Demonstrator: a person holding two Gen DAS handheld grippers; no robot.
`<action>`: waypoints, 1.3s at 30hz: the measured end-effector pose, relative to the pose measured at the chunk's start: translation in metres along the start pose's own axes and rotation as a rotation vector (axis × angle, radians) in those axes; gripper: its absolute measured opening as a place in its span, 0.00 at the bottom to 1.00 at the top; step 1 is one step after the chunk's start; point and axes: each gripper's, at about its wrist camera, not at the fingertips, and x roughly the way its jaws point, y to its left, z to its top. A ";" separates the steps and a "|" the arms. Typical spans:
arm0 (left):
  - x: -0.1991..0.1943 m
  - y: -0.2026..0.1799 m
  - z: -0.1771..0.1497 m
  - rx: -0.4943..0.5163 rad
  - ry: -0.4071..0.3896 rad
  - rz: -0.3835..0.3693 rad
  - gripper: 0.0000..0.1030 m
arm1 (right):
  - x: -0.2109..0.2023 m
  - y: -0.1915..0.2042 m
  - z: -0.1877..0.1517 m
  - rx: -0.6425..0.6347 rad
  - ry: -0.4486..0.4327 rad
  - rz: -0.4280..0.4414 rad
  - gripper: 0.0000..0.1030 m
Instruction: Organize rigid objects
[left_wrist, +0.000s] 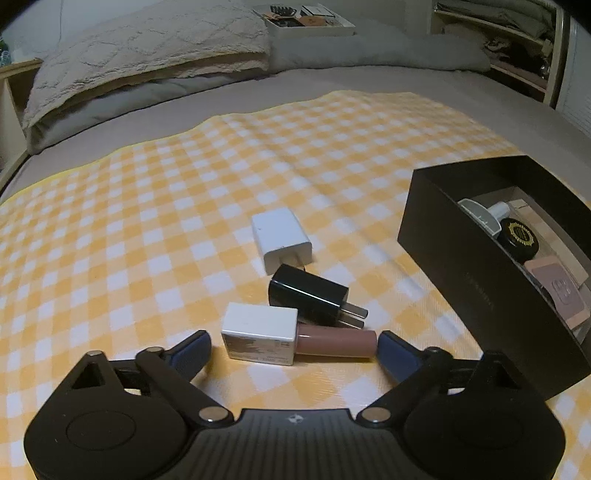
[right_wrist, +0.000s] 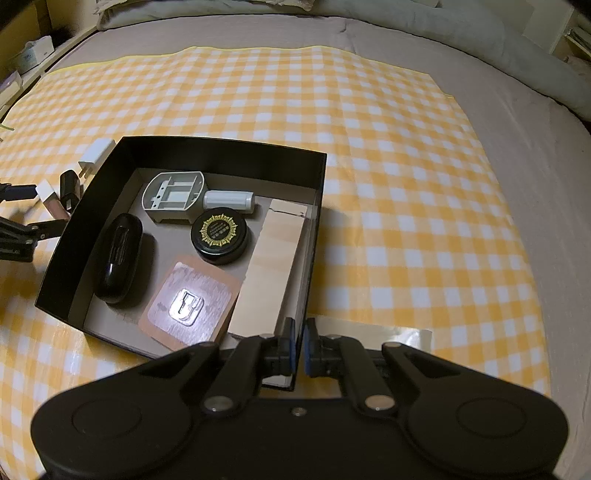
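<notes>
Checked cloth (left_wrist: 184, 192), box (right_wrist: 221, 155) lettering illegible

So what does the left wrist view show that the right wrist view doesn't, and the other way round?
Only the left wrist view shows the open left gripper bracketing the white-capped pink tube on the checkered cloth, its jaws apart on either side.

Only the right wrist view shows the right gripper shut on the black box's near wall, plus the black oval case and wooden block inside.

Both show the white charger, black charger, the box's round black jar and grey plastic piece.
</notes>
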 end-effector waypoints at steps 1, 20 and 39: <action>0.001 0.001 0.000 -0.002 0.002 -0.005 0.89 | 0.000 0.000 0.000 0.000 0.000 0.000 0.05; -0.041 0.003 -0.001 -0.138 0.004 -0.042 0.84 | 0.001 0.000 0.000 -0.002 0.002 -0.001 0.05; -0.101 -0.035 0.008 -0.253 0.017 -0.061 0.84 | -0.001 -0.001 -0.002 -0.025 -0.020 -0.009 0.05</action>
